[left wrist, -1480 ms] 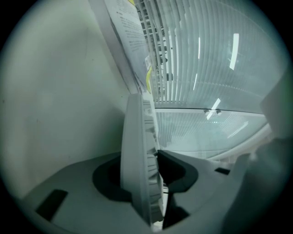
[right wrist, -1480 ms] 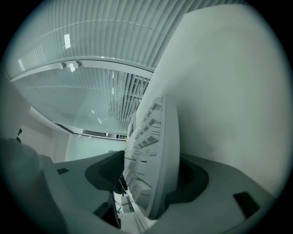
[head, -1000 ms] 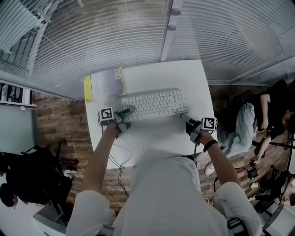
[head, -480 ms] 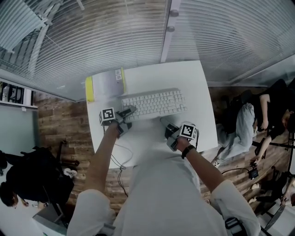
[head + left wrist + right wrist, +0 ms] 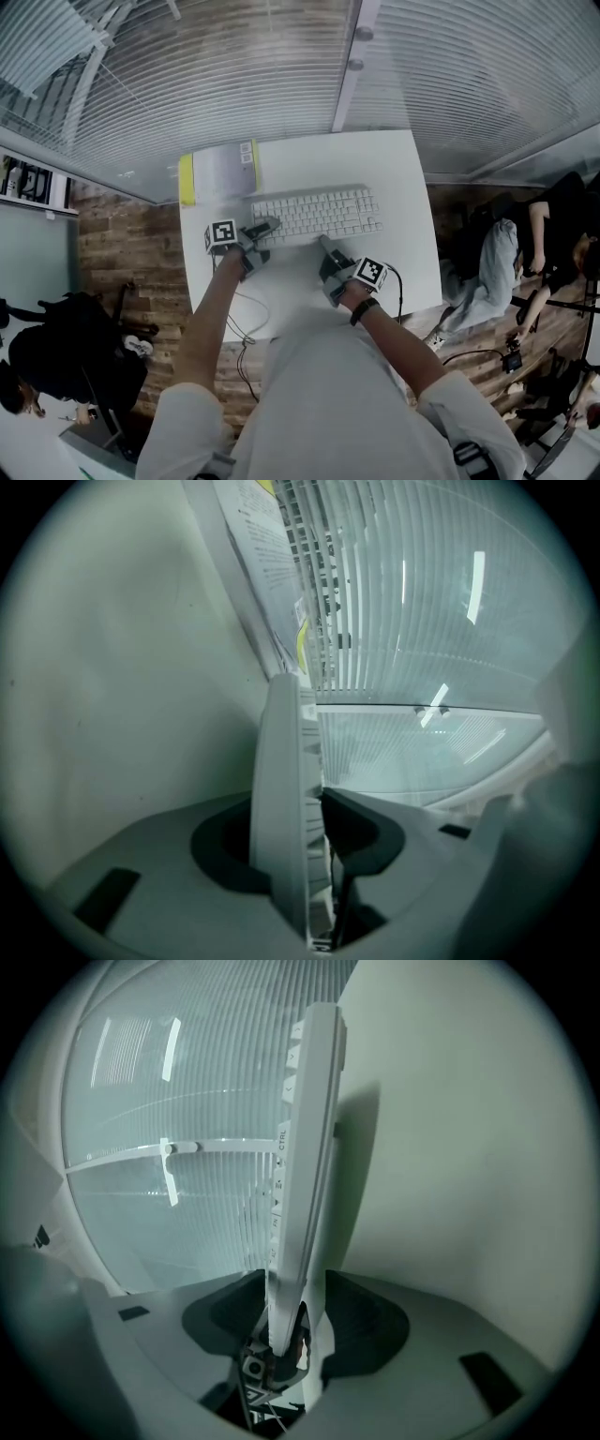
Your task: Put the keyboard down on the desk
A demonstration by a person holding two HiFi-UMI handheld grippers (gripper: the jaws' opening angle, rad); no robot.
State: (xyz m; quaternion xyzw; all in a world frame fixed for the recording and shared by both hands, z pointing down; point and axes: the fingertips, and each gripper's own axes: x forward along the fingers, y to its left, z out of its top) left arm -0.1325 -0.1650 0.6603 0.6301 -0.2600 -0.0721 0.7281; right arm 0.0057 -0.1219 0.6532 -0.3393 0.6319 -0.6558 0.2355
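- seeing the keyboard across the middle of the tabletop, with the left gripper clamped on its left end, what can go wrong?
- the right gripper is closing its jaws around the near edge, not yet pressing. if it bites off-centre, the keyboard may tilt and slide when released.

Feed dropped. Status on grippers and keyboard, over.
Left gripper clamped on white rectangular keyboard, left end. Right gripper closing, front edge between jaws. Keyboard looks flat on white desk. Yellow-edged booklet behind.
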